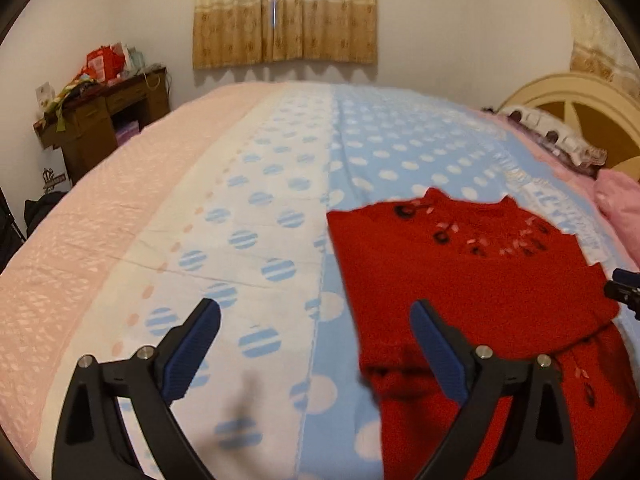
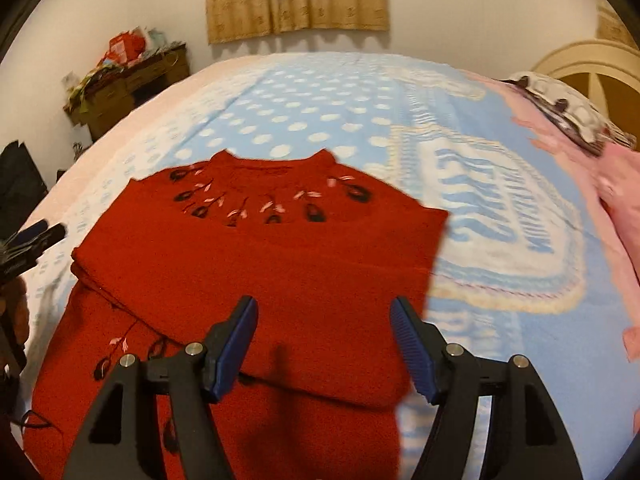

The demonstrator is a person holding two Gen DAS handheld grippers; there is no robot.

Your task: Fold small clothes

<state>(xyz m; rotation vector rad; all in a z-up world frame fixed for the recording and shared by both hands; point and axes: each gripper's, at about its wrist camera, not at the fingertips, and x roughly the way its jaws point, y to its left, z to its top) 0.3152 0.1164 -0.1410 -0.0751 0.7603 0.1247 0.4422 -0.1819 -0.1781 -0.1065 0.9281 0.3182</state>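
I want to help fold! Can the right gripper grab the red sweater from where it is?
Probably yes. The right gripper is open and empty, right above the red sweater, which lies on the blanket with nothing between them. The left gripper is off to the side.

Both wrist views look low across the bed (image 1: 248, 184), sharing the red sweater (image 2: 256, 264).

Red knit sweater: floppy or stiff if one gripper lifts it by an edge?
Likely floppy: the red knit sweater already lies in soft folded layers on the blanket. Its fuzzy knit probably grips the pads rather than slipping. Layers may unfold when lifted.
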